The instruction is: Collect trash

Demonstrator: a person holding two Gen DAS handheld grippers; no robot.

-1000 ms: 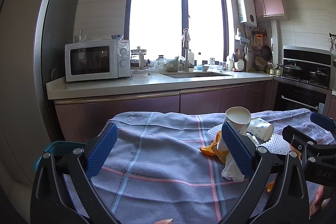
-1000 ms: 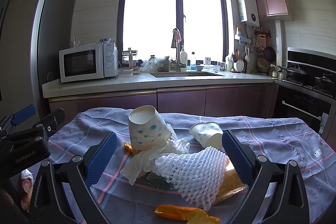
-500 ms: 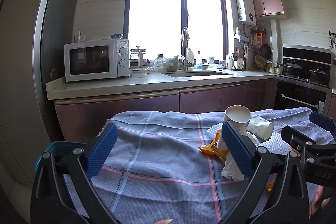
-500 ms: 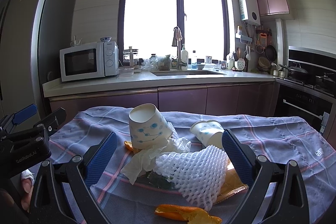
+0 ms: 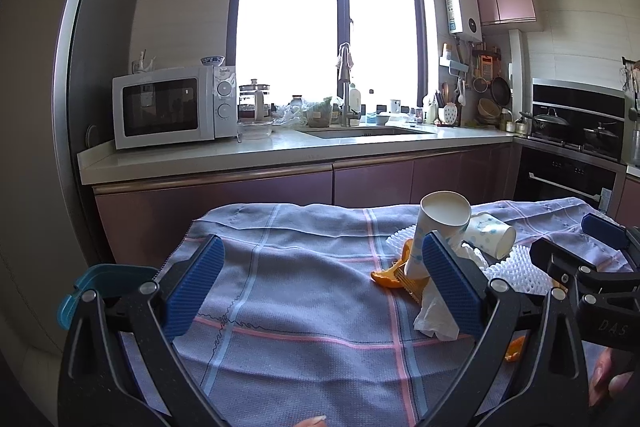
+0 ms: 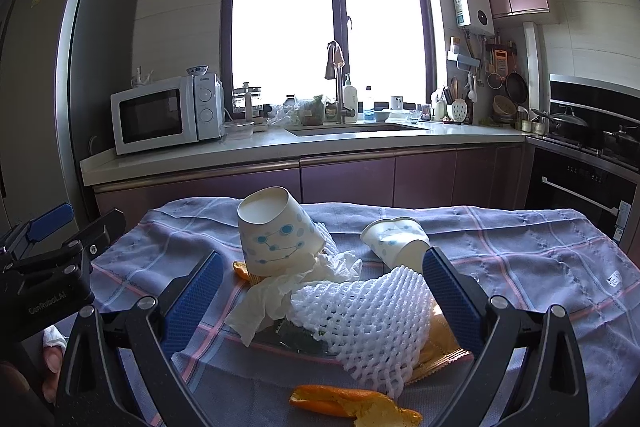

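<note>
Paper cup (image 6: pixel 276 237) tilts mouth-up leftward; both grippers (image 5: pixel 320 283) (image 6: pixel 320 291) gape wide, empty.

Bright window (image 5: pixel 328 35) above pale counter (image 5: pixel 280 151), mauve cabinets (image 6: pixel 348 179), microwave (image 5: pixel 172 111).

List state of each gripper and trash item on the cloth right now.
left gripper: open, empty
right gripper: open, empty, foam net between its fingers
near paper cup: tilted, propped on tissue
far paper cup: on its side
tissue: crumpled
foam net: slumped over a wrapper
orange peel: loose on the cloth
microwave: door shut
</note>
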